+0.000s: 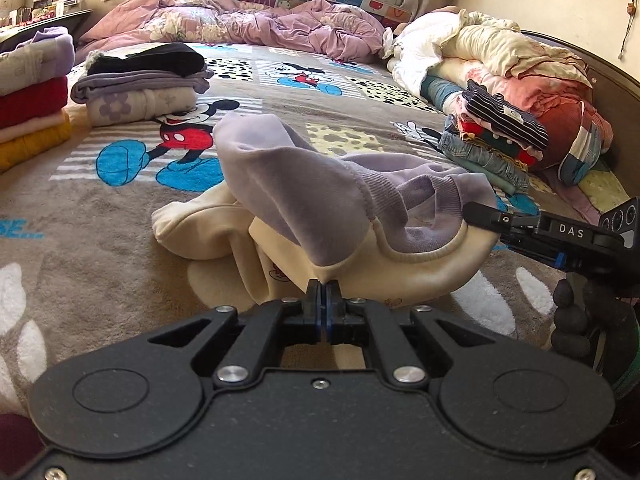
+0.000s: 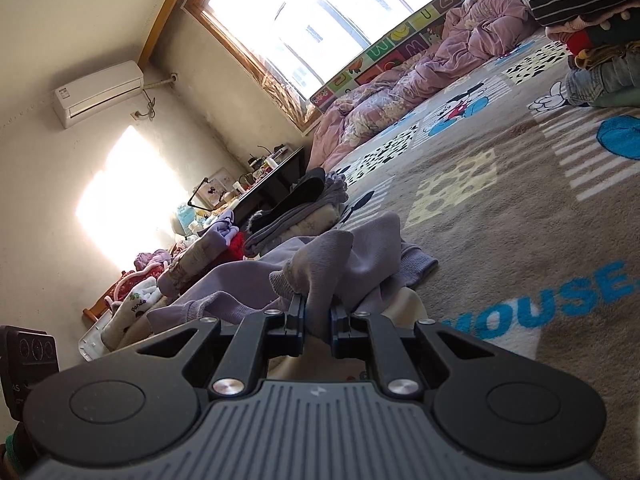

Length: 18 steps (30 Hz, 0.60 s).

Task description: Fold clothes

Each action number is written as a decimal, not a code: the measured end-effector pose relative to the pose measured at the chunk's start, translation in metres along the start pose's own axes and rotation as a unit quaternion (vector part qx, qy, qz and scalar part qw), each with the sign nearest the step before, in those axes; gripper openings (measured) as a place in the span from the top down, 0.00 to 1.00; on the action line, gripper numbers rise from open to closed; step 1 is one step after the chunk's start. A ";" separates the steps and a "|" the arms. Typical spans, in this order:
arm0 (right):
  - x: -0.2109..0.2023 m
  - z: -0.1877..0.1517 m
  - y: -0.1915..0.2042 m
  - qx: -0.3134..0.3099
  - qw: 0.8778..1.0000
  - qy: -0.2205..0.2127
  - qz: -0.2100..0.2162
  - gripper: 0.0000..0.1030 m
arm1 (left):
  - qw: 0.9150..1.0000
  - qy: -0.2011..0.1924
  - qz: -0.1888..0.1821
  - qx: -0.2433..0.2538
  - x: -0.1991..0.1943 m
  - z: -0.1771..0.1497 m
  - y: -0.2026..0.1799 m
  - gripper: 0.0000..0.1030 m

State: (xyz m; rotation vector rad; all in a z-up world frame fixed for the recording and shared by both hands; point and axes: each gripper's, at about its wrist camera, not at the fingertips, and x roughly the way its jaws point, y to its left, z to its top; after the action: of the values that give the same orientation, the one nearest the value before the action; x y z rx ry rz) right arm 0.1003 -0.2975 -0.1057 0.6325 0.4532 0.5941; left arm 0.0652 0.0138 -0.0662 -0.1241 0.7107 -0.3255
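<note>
A lilac and cream sweatshirt [image 1: 340, 216] lies bunched on the cartoon-mouse blanket [image 1: 280, 120]. In the left wrist view my left gripper [image 1: 323, 286] is shut on a pinch of its cream fabric at the near edge. My right gripper [image 1: 470, 211] comes in from the right and grips the lilac ribbed edge. In the right wrist view the right gripper [image 2: 318, 312] is shut on a fold of the lilac fabric [image 2: 332, 264], which bulges up between its fingers. Part of the sweatshirt hangs lifted between both grips.
Folded stacks stand around: a black-topped pile [image 1: 144, 84] at the back left, a red and yellow pile [image 1: 32, 104] at the far left, a striped-topped pile [image 1: 496, 132] at the right. A crumpled pink duvet [image 1: 240, 20] and cream bedding [image 1: 480, 48] lie behind.
</note>
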 end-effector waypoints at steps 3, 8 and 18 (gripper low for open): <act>-0.006 -0.008 0.007 -0.003 1.000 0.003 -0.001 0.87 | 1.000 0.003 -0.001 -0.006 -0.002 -0.006 0.000 1.00; -0.018 -0.017 0.017 -0.005 1.000 0.007 -0.010 0.87 | 1.000 0.010 -0.006 -0.001 -0.006 -0.018 -0.005 1.00; -0.029 -0.040 0.033 -0.017 0.999 0.031 -0.039 0.87 | 0.998 0.057 -0.004 -0.025 0.001 -0.044 0.000 1.00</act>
State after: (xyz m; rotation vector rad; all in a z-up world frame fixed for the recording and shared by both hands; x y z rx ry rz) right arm 0.0447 -0.2781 -0.1070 0.5622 0.5219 0.5470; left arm 0.0368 0.0129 -0.1001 -0.1560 0.8308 -0.3247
